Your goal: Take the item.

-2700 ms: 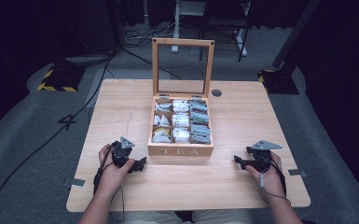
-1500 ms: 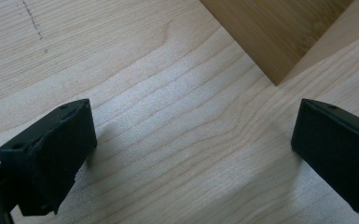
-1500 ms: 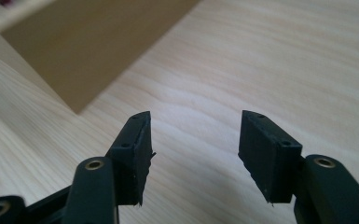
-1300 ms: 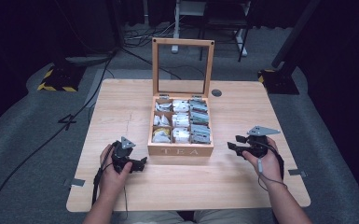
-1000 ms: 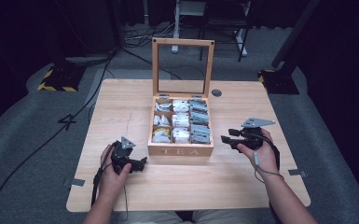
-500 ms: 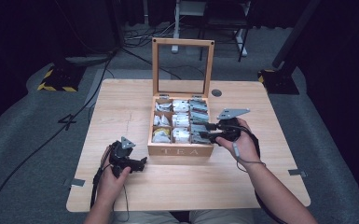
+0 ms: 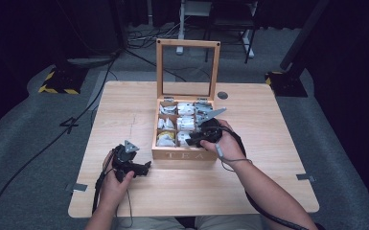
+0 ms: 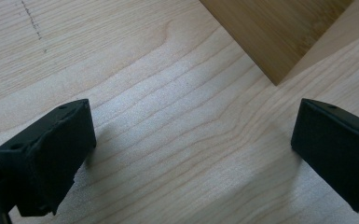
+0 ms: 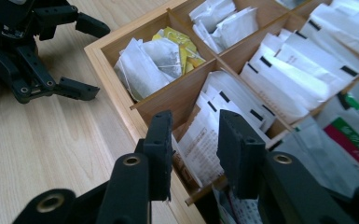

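A wooden tea box (image 7: 177, 154) sits near the middle of the desk (image 7: 268, 124), its glass-paned lid (image 7: 188, 69) standing upright at the back and the letters TEA showing on its front wall. Inside, thin wooden dividers split it into compartments packed with upright tea bags (image 9: 279, 74), mostly white sachets with black marks. One front corner compartment holds white and yellow sachets (image 9: 161, 53), and another by the front wall holds packets printed in green and red (image 9: 354, 135).
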The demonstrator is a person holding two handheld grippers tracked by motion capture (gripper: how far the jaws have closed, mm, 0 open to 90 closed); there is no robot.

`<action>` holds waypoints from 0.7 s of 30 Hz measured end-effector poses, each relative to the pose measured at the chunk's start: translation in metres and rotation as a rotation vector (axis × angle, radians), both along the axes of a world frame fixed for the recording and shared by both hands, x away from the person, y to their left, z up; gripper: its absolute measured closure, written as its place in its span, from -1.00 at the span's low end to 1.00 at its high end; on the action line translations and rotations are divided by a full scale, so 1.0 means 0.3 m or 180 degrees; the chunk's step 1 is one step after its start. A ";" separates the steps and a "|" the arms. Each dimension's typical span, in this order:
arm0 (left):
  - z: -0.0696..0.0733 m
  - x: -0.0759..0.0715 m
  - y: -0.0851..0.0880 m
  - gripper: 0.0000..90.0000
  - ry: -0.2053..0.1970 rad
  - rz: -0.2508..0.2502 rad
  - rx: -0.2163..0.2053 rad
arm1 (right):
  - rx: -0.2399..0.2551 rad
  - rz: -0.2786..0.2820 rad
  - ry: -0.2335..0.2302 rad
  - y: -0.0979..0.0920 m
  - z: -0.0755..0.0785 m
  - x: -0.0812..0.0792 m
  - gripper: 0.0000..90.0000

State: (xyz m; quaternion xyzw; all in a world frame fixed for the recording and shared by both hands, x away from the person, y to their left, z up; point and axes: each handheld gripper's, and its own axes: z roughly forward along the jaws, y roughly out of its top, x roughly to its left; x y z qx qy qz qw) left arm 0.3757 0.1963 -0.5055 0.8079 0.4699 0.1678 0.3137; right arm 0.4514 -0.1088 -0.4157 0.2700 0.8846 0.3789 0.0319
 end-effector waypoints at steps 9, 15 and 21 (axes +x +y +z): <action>0.000 0.000 0.000 -0.99 -0.0002 -0.0001 0.0000 | -0.0124 0.0022 0.0141 0.031 -0.025 0.012 0.75; 0.000 0.000 0.000 -0.99 -0.0001 0.0001 -0.0001 | -0.0223 0.0018 0.0219 0.058 -0.034 0.030 0.74; 0.000 0.000 0.000 -0.99 0.0000 0.0002 -0.0001 | -0.0414 0.0025 0.0254 0.086 -0.045 0.038 0.71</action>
